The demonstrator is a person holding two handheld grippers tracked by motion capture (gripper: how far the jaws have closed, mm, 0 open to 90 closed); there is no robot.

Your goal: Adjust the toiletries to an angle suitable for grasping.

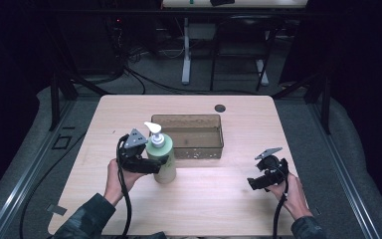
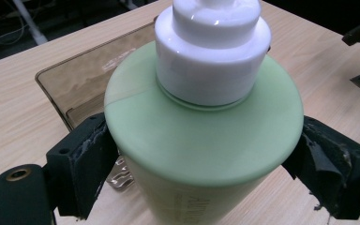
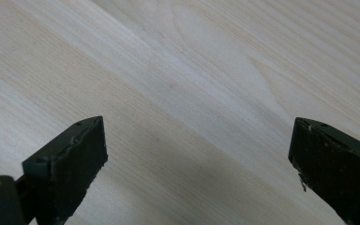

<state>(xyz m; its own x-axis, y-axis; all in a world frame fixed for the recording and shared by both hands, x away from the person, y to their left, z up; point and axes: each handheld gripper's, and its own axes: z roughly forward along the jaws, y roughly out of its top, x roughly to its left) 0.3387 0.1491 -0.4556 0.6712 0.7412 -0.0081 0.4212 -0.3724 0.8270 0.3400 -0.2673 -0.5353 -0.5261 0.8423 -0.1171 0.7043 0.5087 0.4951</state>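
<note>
A pale wooden table (image 1: 229, 199) stood on grey floor (image 1: 308, 124) in a dark room, cables (image 1: 144, 79) trailing behind, another desk (image 1: 186, 55) beyond.

Pale wooden table (image 1: 229, 199) — a brown tray (image 1: 199, 144) and green pump bottle (image 1: 163, 162) on it.

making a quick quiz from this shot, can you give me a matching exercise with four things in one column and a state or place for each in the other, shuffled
Things:
1. green pump bottle
2. brown tray
3. left gripper
4. right gripper

States or places:
A. jaws wide apart over bare wood of the table, holding nothing
B. stands upright on the table, white pump on top
C. jaws closed on the sides of the bottle
D. translucent, sits behind the bottle toward the table's far side

Pairs: 1-B, 2-D, 3-C, 4-A
</note>
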